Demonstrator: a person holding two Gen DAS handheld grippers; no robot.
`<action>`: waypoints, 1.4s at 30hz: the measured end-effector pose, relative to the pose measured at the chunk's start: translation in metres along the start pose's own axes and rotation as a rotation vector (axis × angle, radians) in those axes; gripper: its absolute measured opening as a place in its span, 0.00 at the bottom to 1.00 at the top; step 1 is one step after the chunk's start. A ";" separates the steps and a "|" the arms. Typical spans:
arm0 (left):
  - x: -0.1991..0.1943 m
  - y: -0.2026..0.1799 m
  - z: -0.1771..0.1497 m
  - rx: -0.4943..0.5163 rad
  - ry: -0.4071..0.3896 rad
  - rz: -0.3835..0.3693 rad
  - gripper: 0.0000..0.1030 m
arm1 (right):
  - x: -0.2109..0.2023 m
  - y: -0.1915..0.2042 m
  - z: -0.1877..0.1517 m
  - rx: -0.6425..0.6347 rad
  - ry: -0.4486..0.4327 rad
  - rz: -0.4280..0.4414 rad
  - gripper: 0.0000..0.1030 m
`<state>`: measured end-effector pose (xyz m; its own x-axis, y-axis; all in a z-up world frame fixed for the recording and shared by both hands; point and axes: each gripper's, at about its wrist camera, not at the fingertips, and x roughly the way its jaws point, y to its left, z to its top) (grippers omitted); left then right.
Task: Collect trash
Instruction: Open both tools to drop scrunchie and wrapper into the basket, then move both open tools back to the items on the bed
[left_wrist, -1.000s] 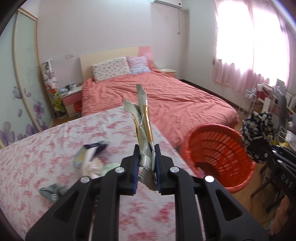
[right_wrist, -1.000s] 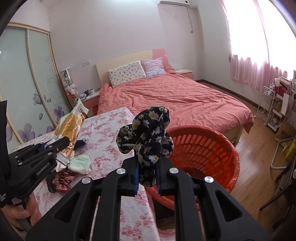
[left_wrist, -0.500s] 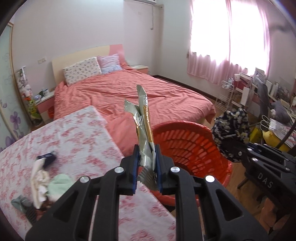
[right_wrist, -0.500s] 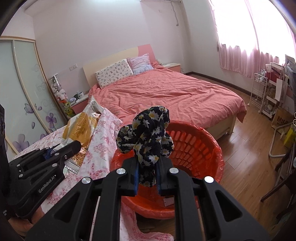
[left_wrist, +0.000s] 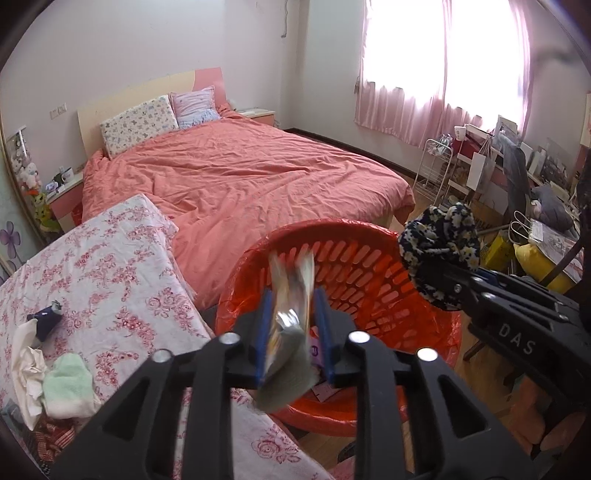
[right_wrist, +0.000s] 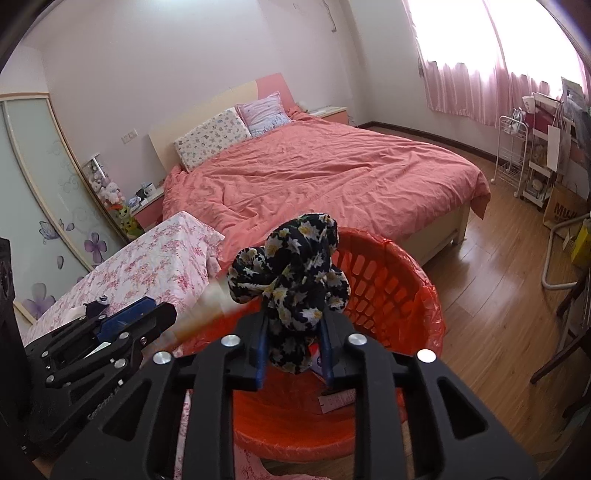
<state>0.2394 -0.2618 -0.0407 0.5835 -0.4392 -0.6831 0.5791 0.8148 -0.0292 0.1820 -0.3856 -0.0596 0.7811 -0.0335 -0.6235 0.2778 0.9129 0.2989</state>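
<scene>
Orange basket (left_wrist: 369, 273) at 6 o'clock from bed (left_wrist: 236, 177), left gripper (left_wrist: 293, 332) jaws just opening, blurred wrapper (left_wrist: 290, 325) loose between them, right gripper (right_wrist: 293, 339) jaws just opening around floral cloth (right_wrist: 291, 288) above basket

Blown-out window (left_wrist: 443, 51) glare; fisheye-warped edges
</scene>
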 end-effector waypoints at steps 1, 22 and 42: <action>0.002 0.001 -0.001 -0.004 0.001 0.005 0.39 | 0.003 -0.002 0.000 0.001 0.006 -0.001 0.28; -0.071 0.079 -0.047 -0.092 -0.034 0.204 0.61 | -0.004 0.033 -0.014 -0.069 0.031 0.008 0.59; -0.161 0.269 -0.133 -0.386 -0.002 0.516 0.71 | 0.014 0.176 -0.061 -0.295 0.115 0.166 0.59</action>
<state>0.2261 0.0783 -0.0358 0.7332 0.0449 -0.6785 -0.0223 0.9989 0.0419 0.2080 -0.2007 -0.0598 0.7292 0.1564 -0.6662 -0.0345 0.9807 0.1924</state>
